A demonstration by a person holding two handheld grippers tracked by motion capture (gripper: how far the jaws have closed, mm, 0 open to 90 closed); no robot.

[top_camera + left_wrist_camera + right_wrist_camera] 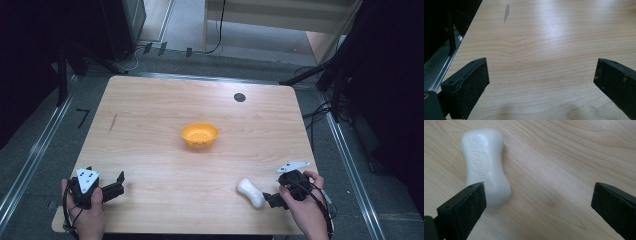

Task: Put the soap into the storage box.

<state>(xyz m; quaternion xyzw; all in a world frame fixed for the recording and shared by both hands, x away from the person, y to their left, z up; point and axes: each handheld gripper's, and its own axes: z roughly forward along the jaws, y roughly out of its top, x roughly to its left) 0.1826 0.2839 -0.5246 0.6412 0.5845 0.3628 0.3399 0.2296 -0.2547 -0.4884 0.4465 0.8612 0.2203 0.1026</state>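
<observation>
Down at the near edge of the wooden table (150,150), the right gripper (270,199) was seen held in the right hand (305,210), jaws spread wide and nothing clasped between them. A white bar of soap (251,192) was found lying flat just beside it; in the right gripper view the soap (485,165), stamped "Safeguard", was partly hidden behind one jaw, off the gap rather than inside it. Over at the near left corner, the left gripper (117,184) was held wide open too, bare wood between its jaws. An orange bowl (199,135) was set mid-table, well apart from both.
</observation>
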